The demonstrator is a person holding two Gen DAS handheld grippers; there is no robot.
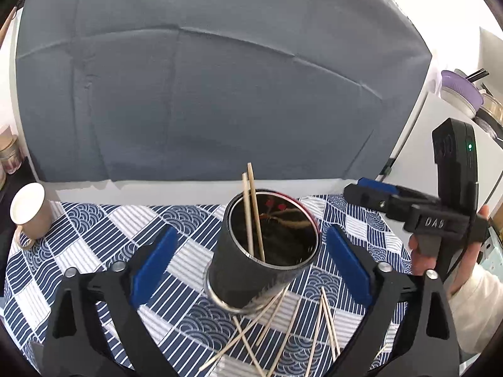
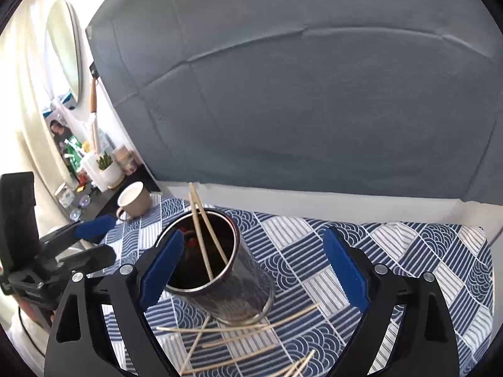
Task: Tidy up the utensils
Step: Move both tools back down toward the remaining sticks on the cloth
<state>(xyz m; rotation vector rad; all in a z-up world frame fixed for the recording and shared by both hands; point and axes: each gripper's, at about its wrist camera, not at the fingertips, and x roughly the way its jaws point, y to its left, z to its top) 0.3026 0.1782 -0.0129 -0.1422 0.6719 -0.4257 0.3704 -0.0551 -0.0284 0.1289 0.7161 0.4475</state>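
Two thin wooden sticks (image 1: 254,210) stand in the dark metal cup (image 1: 261,251) on my tabletop (image 1: 94,235); the rest (image 1: 283,330) lie scattered beside it. Left gripper (image 1: 251,267) and right gripper (image 2: 251,270) both gape wide, empty, ready for more.

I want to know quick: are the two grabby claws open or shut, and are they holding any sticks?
Left gripper: open, holding nothing.
Right gripper: open, holding nothing.
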